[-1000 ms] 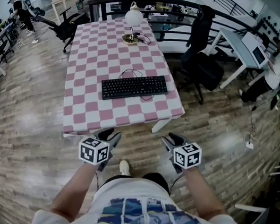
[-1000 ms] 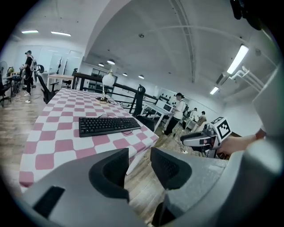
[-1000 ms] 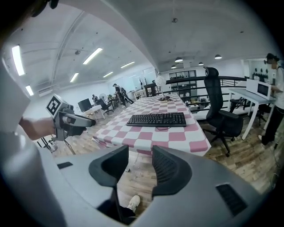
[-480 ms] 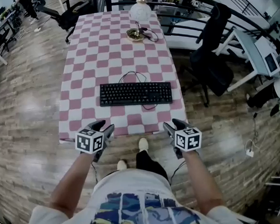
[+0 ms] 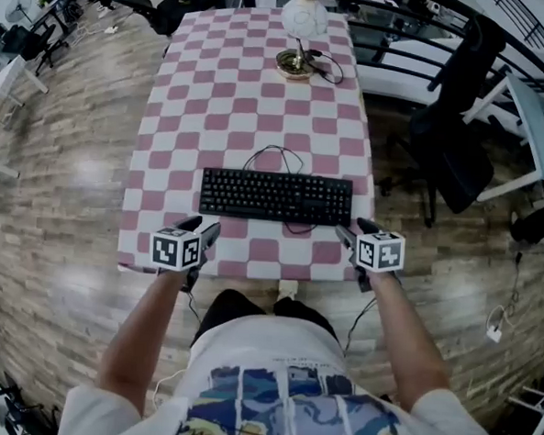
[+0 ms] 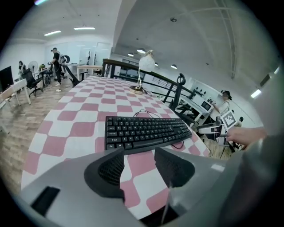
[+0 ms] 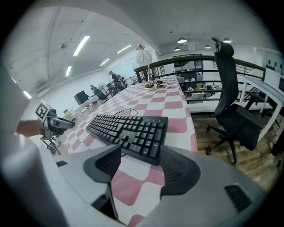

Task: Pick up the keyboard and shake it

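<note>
I see the black keyboard point(image 5: 275, 196) lying flat near the front edge of the pink-checked table point(image 5: 215, 98), my left gripper point(image 5: 205, 232) and right gripper point(image 5: 348, 235) hovering just short of its ends, both jaws opening with nothing between them.

The left arm point(image 5: 141, 328) and right arm point(image 5: 409, 345) stretch forward from the torso, bare and slightly bent. The left gripper point(image 5: 205, 232) and right gripper point(image 5: 348, 235) are held level and well apart, pointing ahead and slightly inward. All 4 jaws are opening, with nothing between either pair.
</note>
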Tool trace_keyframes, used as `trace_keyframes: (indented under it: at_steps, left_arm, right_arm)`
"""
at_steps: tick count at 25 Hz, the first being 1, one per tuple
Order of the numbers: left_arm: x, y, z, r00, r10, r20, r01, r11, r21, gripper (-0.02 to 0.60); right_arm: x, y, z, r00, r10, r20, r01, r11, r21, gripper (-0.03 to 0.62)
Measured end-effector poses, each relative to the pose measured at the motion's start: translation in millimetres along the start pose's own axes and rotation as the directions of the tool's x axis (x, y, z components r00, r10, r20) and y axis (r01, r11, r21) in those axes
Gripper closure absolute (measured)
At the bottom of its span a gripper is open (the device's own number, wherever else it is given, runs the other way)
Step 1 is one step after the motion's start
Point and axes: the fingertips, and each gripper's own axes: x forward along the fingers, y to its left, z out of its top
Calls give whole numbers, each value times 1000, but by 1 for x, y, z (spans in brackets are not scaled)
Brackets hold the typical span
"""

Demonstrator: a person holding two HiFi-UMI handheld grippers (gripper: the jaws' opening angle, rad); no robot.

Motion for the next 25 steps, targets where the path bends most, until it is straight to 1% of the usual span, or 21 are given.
trace_keyframes:
  at_steps: [5,10,14,18,22,25]
  left_arm:
    - [22,29,13,997,62,-41,-63,998,-16,357]
    - [44,58,25,994,81,-74,-83,996,-29,330]
    - [57,77,31,992,77,-97,-83,995,-59,313]
    - [72,87,34,992,63,-113,-72,994,-81,301]
    - [83,95,36,993,30,-116,-43,992,-119,293]
    - [90,95,37,991,8,-130,-23,993,-117,290]
  right_arm:
    - [25,-15,11,998,48,-45,-47,999,24,281]
    - [48,-23,18,995,55,-88,-50,997,64,226]
    - [67,-20,20,990,55,-128,-47,996,71,191]
    - [79,-23,23,987,28,-156,-18,998,63,186]
    - [91,-26,24,983,5,-186,5,999,53,184]
    - [95,-28,24,978,-6,-208,14,999,36,184]
